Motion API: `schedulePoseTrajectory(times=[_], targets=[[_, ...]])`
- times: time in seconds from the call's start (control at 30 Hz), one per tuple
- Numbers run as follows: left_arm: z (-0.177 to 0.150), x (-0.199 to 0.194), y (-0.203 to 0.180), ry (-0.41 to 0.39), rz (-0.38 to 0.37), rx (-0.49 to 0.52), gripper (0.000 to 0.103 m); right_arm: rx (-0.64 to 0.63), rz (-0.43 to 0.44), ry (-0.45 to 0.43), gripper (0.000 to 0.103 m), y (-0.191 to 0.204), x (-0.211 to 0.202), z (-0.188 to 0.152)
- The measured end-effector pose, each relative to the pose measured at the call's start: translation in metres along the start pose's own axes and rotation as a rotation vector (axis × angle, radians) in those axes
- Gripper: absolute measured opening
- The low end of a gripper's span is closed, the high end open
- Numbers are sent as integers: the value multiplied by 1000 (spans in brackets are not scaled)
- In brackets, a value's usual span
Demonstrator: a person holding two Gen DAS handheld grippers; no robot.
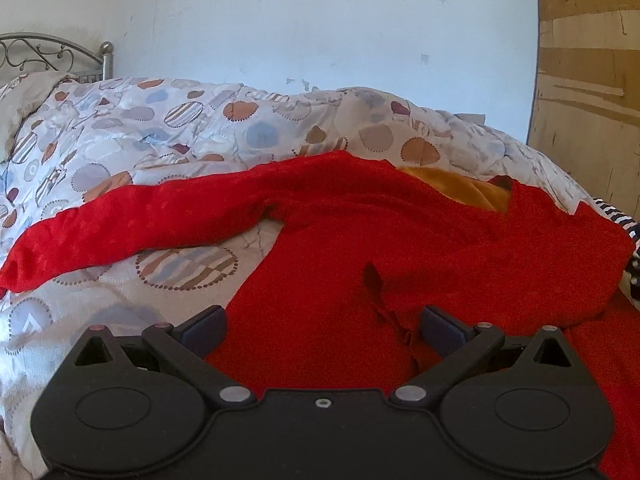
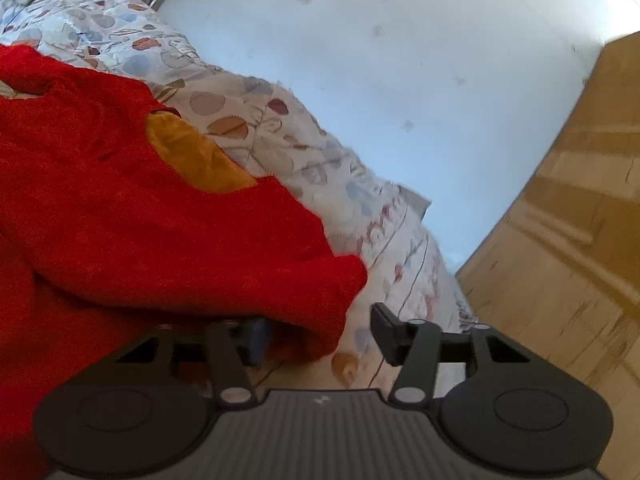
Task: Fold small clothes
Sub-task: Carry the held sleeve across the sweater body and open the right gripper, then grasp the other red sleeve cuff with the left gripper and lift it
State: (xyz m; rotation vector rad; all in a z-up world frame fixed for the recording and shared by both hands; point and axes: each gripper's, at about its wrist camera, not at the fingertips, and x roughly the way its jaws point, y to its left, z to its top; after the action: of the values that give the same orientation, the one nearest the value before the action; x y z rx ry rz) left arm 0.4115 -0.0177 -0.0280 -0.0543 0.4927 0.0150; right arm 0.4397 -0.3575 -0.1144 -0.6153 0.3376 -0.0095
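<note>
Bedding first: a patterned quilt point(image 1: 168, 128) covers the bed; spread on it lies the red garment point(image 1: 360, 248), one sleeve point(image 1: 120, 220) stretched left, orange lining point(image 1: 460, 188) at its neck; left gripper point(image 1: 322, 328) gapes wide over the cloth; right gripper point(image 2: 324, 332) stands apart at the garment's edge, gripping nothing.

Red garment point(image 2: 140, 220) drapes over right gripper's left finger point(image 2: 256, 338), half hiding it; striped cloth point(image 1: 628, 226) cut off at edge.
</note>
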Motion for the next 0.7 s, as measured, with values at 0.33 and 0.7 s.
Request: schedulePoseTrajectory(times=[0.33, 0.7], targets=[[-6, 8, -14, 39, -6, 67, 103, 494, 130, 180, 9, -48, -11, -41], [-4, -14, 1, 0, -3, -28, 103, 489, 122, 181, 15, -42, -16, -45]])
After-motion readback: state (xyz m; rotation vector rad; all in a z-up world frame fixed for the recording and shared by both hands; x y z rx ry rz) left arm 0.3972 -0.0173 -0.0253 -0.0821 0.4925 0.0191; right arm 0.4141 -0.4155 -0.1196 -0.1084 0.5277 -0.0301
